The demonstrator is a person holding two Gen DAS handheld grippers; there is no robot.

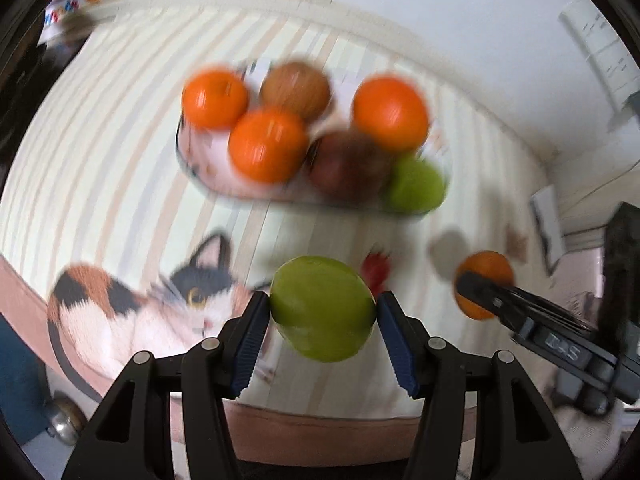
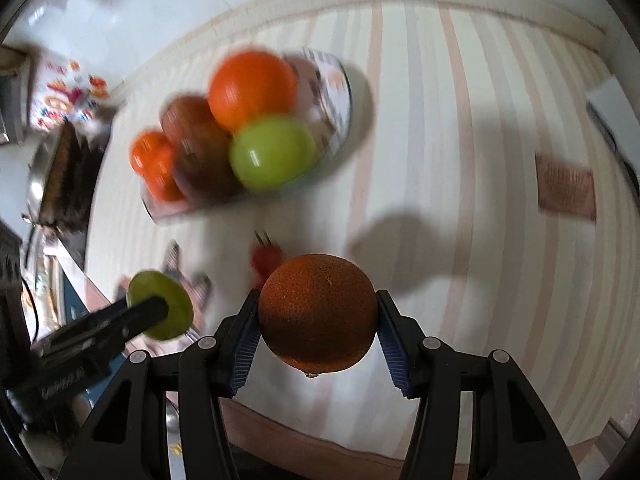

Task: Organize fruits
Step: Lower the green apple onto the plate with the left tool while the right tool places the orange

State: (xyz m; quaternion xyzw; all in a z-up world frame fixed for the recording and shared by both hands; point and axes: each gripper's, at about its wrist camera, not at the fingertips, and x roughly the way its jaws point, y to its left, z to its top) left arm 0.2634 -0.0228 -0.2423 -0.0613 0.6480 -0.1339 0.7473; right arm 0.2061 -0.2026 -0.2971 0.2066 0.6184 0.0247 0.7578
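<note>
Left tool (image 1: 323,309) closed on a green apple (image 1: 322,307), both blue pads pressed against its sides and the fruit clear of the striped cloth on the worktop (image 1: 120,128). Right tool (image 2: 318,314) likewise clamped on an orange (image 2: 318,314), held above the cloth and casting a shadow on it. Beyond both tools, a bowl (image 1: 200,160) holds three oranges, two brownish fruits and a second green apple (image 1: 416,186), all blurred. A small red fruit (image 2: 266,260) lies on the cloth between the bowl and the tools. A cat picture (image 1: 140,304) is printed on the cloth near its front edge.
</note>
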